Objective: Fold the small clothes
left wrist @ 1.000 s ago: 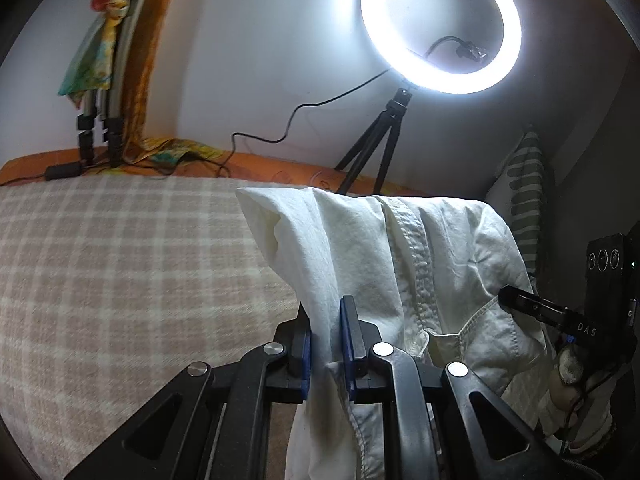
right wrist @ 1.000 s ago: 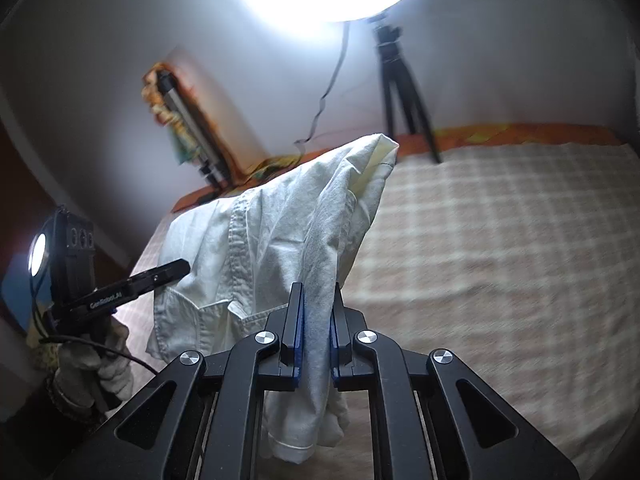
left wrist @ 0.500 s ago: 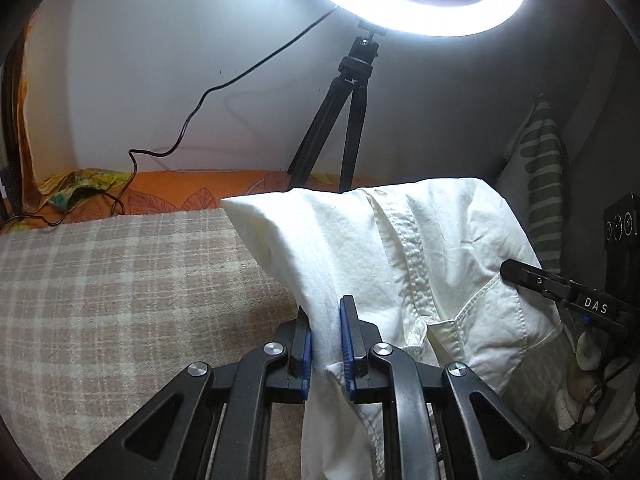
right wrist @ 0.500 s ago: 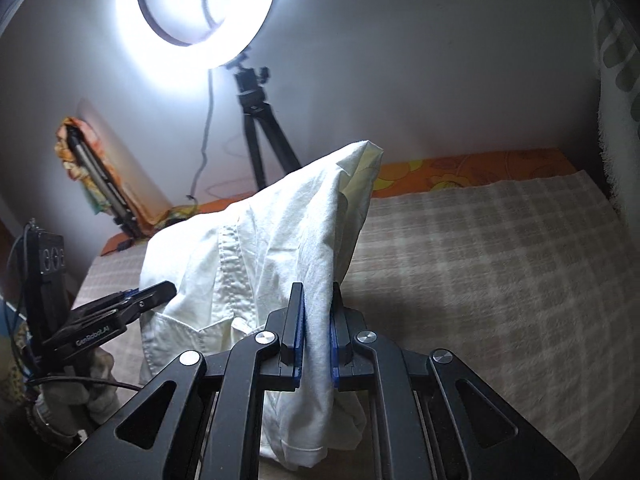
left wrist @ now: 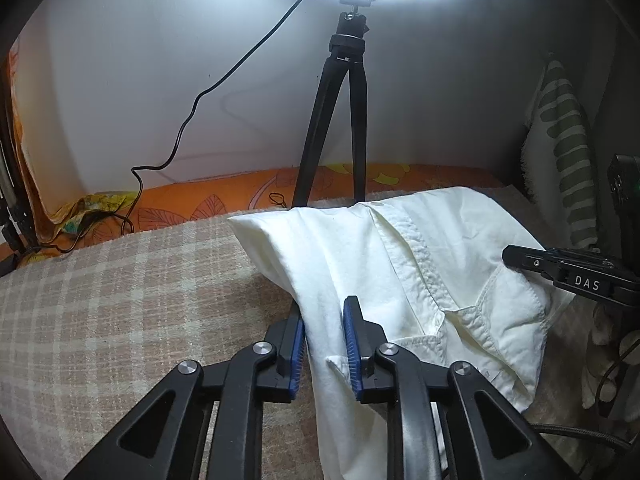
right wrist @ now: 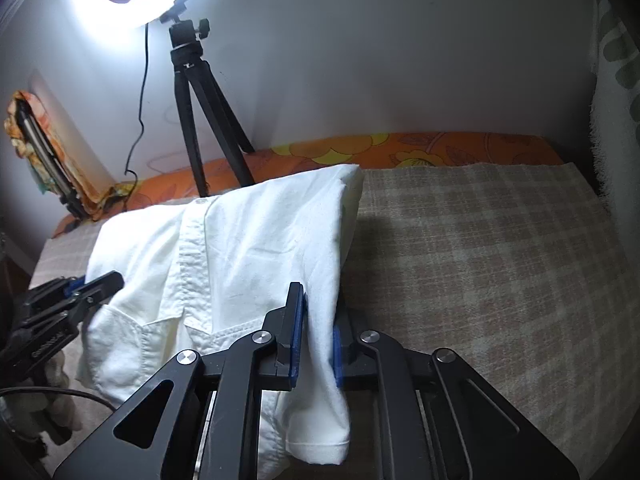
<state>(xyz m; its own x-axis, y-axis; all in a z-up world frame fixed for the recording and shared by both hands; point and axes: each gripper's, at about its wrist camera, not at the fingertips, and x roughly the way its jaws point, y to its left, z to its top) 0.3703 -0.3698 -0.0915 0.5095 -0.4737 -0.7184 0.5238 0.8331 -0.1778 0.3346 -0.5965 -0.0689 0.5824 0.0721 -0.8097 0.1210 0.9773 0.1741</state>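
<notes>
White shirt (left wrist: 404, 280) draped on checked bed blanket (left wrist: 120, 300), between both grippers. Left gripper (left wrist: 325, 354): jaws just been opening, slightly apart, sleeve fabric between, pads no longer pressing. Right gripper (right wrist: 316, 350): same, opposite sleeve hanging loosely through the gap

Home bedroom, you are working on a bed | checked blanket (right wrist: 480, 248) over an orange floral sheet (right wrist: 400, 152) | plain wall with a ring light (right wrist: 120, 0) on a tripod (left wrist: 336, 120) | striped towel (left wrist: 568, 152) hanging at the side
</notes>
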